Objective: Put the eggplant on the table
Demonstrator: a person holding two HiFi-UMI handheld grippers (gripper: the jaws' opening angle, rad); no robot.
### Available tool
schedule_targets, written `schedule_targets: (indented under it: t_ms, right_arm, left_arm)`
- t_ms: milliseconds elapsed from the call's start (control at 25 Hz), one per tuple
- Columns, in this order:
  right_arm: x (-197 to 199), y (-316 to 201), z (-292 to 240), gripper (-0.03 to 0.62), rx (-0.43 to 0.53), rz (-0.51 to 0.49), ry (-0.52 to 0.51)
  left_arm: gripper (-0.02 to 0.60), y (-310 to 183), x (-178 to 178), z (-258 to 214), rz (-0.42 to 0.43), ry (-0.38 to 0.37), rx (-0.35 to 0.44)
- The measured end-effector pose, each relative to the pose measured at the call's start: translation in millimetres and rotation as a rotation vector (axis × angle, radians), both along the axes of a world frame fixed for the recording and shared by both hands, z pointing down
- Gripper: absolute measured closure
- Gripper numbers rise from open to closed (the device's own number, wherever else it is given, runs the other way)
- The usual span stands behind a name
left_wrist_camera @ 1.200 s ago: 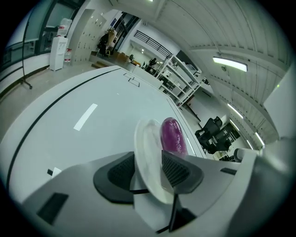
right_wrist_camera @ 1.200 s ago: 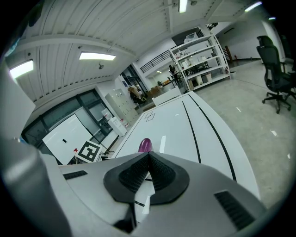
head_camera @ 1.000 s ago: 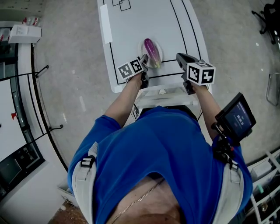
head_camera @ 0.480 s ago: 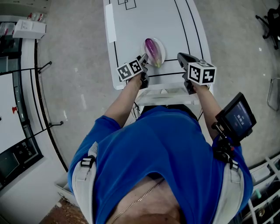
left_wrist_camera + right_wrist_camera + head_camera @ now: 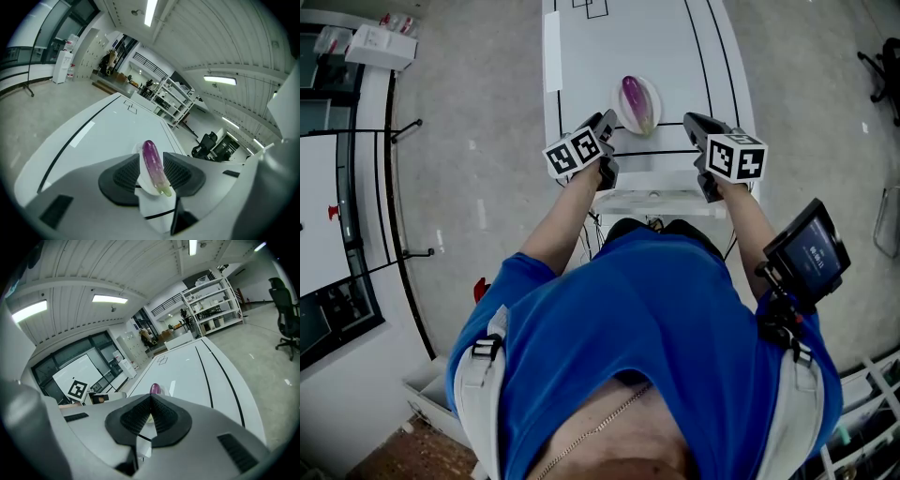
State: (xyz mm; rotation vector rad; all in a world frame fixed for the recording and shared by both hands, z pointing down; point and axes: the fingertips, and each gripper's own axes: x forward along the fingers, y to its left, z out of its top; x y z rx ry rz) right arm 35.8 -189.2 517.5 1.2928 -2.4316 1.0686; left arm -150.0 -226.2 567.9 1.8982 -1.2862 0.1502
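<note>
No readable text, arm-mounted screen (image 5: pixel 814 251) print too small

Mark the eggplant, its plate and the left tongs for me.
Purple oblong eggplant (image 5: pixel 637 100): head view, middle of its body.
Round white plate (image 5: pixel 618 105): head view, bare left rim.
Left tongs (image 5: pixel 606 122): head view, between the open tips.

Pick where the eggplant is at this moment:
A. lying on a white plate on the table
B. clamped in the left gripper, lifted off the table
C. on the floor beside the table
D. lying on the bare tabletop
A: the eggplant lies on the white plate on the table, and the left gripper is open beside the plate, not gripping it.
</note>
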Motion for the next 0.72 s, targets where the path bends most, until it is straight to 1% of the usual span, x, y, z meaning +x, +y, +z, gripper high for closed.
schedule_targets:
  t_ms: [120,280,520,640,720]
  right_arm:
    - [-7,-3,-10,0.592,0.022,-0.017,-0.004]
    - [-14,-6,-18,0.592,0.049,-0.040,-0.005]
    - [-21,-7,-26,0.592,0.081,-0.064,-0.011]
    - [-24,-8,-30,0.592,0.095,-0.073,-0.016]
    - [-27,-8,-32,0.592,0.103,-0.081,-0.017]
  left_arm:
    - [0.425,1,-4,-20,-0.007,0.010,0.049]
    - [0.488,2,-11,-39,-0.032,0.011,0.098]
    - [0.555,5,-18,-58,-0.058,0.012,0.160]
    - [0.572,7,-17,-69,-0.058,0.022,0.192]
    - [0.572,9,-16,-75,-0.058,0.028,0.206]
